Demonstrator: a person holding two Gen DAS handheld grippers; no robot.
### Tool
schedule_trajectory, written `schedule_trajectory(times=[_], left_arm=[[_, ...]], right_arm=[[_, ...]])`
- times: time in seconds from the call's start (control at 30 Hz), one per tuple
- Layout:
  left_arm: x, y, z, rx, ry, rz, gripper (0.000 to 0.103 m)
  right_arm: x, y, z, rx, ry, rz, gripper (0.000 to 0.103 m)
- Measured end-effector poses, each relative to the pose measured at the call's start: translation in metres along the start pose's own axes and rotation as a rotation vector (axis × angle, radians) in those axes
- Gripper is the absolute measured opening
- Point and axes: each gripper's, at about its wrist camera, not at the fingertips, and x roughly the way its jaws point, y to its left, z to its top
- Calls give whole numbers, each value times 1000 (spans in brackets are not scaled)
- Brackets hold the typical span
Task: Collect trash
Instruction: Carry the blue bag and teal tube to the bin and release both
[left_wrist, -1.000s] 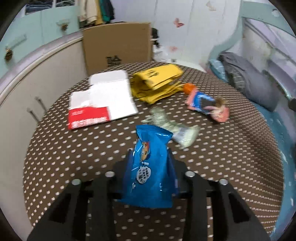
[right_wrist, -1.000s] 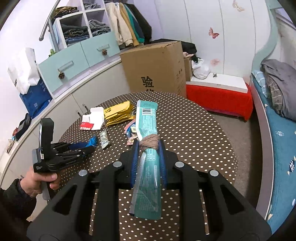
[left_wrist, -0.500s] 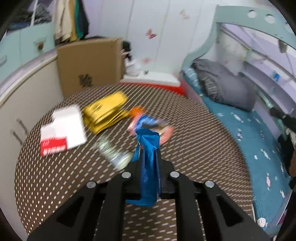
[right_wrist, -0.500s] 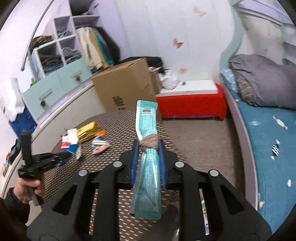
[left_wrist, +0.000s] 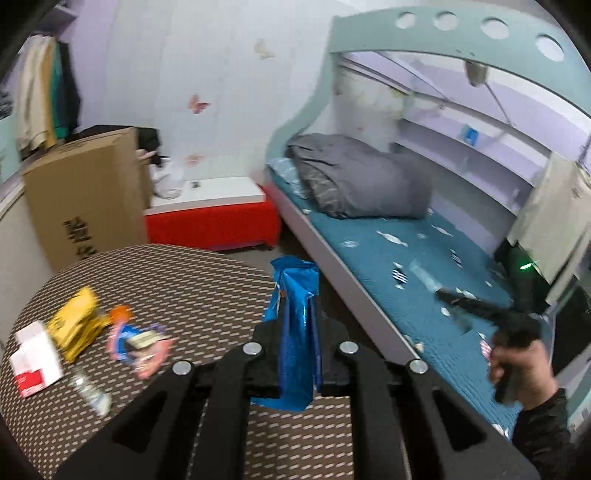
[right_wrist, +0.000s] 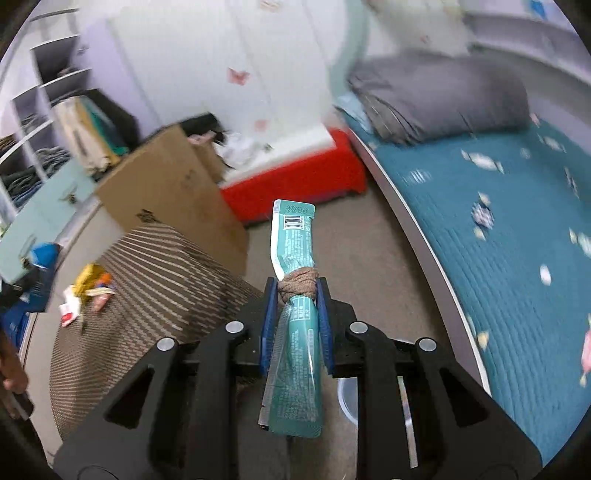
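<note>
Bed (left_wrist: 399, 251), blue-covered, right half of the left wrist frame; round dotted table (left_wrist: 177, 280), lower left, bearing a white-and-red box (left_wrist: 35, 358), a yellow packet (left_wrist: 75, 325), a pink-and-blue wrapper (left_wrist: 138, 341) and a small clear wrapper (left_wrist: 90, 391). Left gripper (left_wrist: 297, 332), bottom centre, jaws clamped on a blue snack bag (left_wrist: 295, 332) that stands upright between them and rises above their tips, over the table's right edge. Right gripper (right_wrist: 297, 317), bottom centre of its own frame, jaws closed on a teal packet (right_wrist: 293, 325) with a brown band (right_wrist: 299, 282) wound around it at the fingertips, barcode end pointing up over the floor between table and bed.
</note>
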Motion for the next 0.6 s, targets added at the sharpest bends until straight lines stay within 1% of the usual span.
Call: schedule_trajectory(times=[0.13, 0.2, 0.23, 0.27, 0.3, 0.33, 0.4, 0.47, 0.6], left_arm=[[25, -35, 6, 51, 29, -41, 10], [40, -49, 8, 64, 55, -64, 10], [45, -55, 8, 70, 65, -73, 10], [52, -60, 8, 77, 74, -79, 10], [59, -68, 8, 89, 87, -89, 10], [67, -75, 7, 98, 100, -98, 10], [83, -89, 4, 110, 130, -119, 10], [99, -103, 0, 121, 160, -141, 10], [140, -129, -14, 145, 239, -185, 10]], right_arm=[[30, -43, -24, 110, 69, -28, 21], [44, -60, -35, 152, 99, -37, 23], [51, -67, -40, 172, 112, -44, 28], [60, -76, -47, 204, 138, -53, 54], [66, -84, -51, 239, 157, -61, 69], [68, -91, -55, 269, 162, -66, 75], [66, -100, -62, 303, 151, -68, 75], [62, -107, -64, 316, 145, -72, 80], [40, -121, -64, 339, 105, -84, 82]])
